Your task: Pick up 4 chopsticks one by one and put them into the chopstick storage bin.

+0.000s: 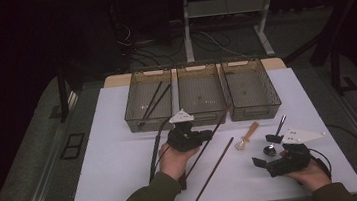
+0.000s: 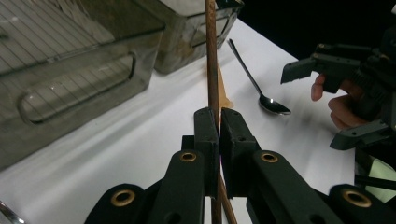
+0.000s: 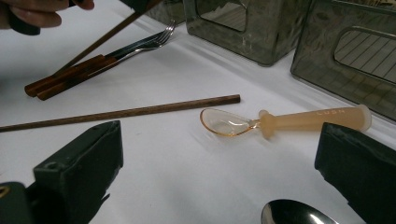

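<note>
My left gripper (image 1: pixel 205 135) (image 2: pixel 219 126) is shut on a brown chopstick (image 1: pixel 219 121) (image 2: pixel 212 70), lifted off the white table (image 1: pixel 121 151). The stick slants from beside the person's left hand up toward the middle tray (image 1: pixel 201 95). A second chopstick (image 1: pixel 214 171) (image 3: pixel 121 113) lies flat on the table. To its right are an amber plastic spoon (image 1: pixel 248 136) (image 3: pixel 289 121) and a metal spoon (image 1: pixel 280 124) (image 2: pixel 261 88) (image 3: pixel 294 214). My right gripper (image 1: pixel 266 150) (image 3: pixel 219 154) rests low by the metal spoon, jaws wide open, nothing between them.
Three smoky plastic trays stand in a row at the back; the left tray (image 1: pixel 138 117) holds dark chopsticks, the right tray (image 1: pixel 272 95) looks bare. Forks with wooden handles (image 3: pixel 93 65) lie near the left hand. Table edges run close in front and on the right.
</note>
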The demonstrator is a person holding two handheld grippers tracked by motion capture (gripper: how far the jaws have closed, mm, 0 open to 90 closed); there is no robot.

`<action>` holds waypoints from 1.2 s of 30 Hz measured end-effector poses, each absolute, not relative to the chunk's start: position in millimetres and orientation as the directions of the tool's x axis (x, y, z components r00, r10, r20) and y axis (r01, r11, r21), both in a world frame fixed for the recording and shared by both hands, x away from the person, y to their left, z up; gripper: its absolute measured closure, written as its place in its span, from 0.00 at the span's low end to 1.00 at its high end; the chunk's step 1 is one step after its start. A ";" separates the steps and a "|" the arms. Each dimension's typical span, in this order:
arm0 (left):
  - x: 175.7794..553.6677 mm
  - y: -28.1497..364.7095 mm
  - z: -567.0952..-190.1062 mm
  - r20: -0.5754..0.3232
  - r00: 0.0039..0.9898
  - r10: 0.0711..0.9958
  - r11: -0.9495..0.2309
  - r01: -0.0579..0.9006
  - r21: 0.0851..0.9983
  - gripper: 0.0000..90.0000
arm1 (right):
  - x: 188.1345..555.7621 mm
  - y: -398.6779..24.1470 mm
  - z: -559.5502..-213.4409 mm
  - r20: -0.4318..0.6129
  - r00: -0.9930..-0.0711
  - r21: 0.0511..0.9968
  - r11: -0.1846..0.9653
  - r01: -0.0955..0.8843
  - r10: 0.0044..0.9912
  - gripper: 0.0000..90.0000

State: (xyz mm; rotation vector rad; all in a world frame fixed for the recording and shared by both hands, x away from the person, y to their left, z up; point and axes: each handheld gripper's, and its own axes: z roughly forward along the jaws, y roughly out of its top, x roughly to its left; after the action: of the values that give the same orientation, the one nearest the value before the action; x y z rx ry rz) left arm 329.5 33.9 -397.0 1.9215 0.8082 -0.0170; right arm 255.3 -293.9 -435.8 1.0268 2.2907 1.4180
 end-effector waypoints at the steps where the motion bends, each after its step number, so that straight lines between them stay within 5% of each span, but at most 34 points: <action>1: 330.2 34.2 -395.2 -0.347 0.778 0.524 -0.266 0.537 0.800 0.95 | 255.4 -293.9 -435.9 0.142 -0.717 0.860 0.275 0.431 0.683 0.01; 36: 406.3 104.1 -322.1 -0.098 0.772 0.628 -0.424 0.445 0.789 0.95 | 255.4 -294.4 -435.9 0.145 -0.711 0.859 0.270 0.436 0.688 0.01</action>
State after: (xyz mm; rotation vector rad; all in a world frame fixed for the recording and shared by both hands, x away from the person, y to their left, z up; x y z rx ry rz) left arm 406.3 104.1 -322.1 2.0882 0.7995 0.2644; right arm 255.4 -294.4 -435.9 1.0383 2.2851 1.4167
